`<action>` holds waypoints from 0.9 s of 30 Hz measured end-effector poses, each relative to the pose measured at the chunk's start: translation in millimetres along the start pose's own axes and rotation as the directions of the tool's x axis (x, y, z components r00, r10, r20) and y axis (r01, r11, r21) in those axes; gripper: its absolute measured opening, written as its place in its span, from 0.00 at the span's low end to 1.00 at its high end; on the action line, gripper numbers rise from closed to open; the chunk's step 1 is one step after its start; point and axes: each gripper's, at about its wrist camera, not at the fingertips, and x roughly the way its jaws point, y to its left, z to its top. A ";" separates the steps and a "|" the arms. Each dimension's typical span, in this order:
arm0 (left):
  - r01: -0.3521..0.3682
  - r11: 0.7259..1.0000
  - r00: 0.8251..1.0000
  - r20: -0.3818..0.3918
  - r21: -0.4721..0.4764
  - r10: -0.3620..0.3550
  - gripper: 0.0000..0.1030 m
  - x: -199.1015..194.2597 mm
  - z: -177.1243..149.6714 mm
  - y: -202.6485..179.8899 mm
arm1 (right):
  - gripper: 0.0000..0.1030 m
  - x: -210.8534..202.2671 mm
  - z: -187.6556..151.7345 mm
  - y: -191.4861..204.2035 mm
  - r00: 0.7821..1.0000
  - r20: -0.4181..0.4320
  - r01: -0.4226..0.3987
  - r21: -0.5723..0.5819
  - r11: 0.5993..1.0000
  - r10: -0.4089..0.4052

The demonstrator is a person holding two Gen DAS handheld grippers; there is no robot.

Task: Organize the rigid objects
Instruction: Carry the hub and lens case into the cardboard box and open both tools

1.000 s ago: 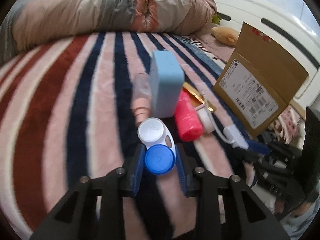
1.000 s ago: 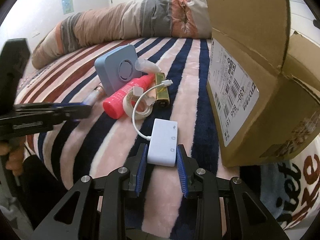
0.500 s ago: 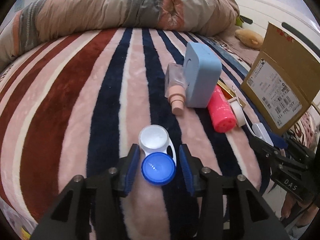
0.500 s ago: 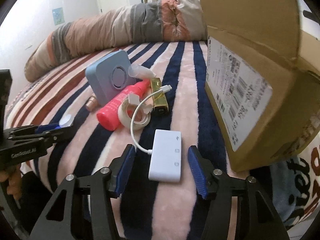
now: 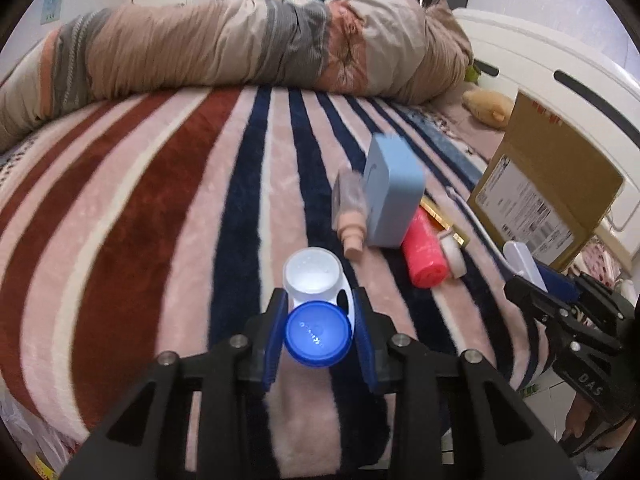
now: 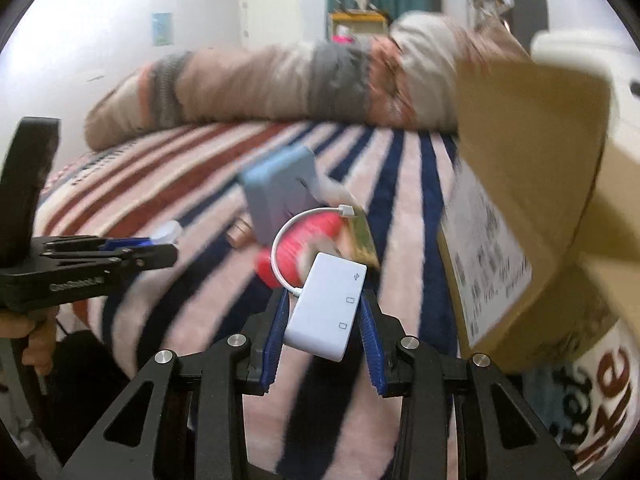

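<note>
While my left gripper [image 5: 319,339] clamps the blue cap of the contact lens case [image 5: 316,308], light, hard, slippery plastic best pinched across its round lid, my right gripper [image 6: 325,322] squeezes the white USB adapter [image 6: 326,307] by its flat sides, cable trailing toward 11 o'clock. Beyond, at 1 o'clock, the red bottle [image 5: 423,251] and blue box [image 5: 394,196] lie touching; the cardboard box [image 5: 548,184] stands farther at 2 o'clock.

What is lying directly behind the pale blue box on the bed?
Behind the pale blue box the striped blanket runs back to a rolled duvet. A clear-capped bottle and a red tube flank it. Whatever touches its far face is hidden.
</note>
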 end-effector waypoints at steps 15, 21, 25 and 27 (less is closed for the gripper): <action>0.071 0.979 0.972 0.209 0.191 -0.111 0.28 -101.6 82.1 -87.9 | 0.30 -118.6 88.4 -69.6 0.950 0.303 -0.080 0.013 0.997 0.072; 0.181 0.941 0.956 0.175 0.286 -0.237 0.28 -98.5 114.7 -155.4 | 0.30 -121.6 80.0 -136.7 0.983 0.182 0.028 0.071 0.997 -0.040; 0.231 0.908 0.952 0.111 0.351 -0.285 0.28 -80.5 130.5 -202.7 | 0.30 -100.9 67.2 -162.4 0.995 0.072 0.063 0.069 0.996 -0.068; 0.244 0.896 0.953 0.080 0.370 -0.293 0.28 -70.7 133.8 -220.1 | 0.31 -90.1 61.9 -168.5 0.997 0.033 0.070 0.060 0.996 -0.072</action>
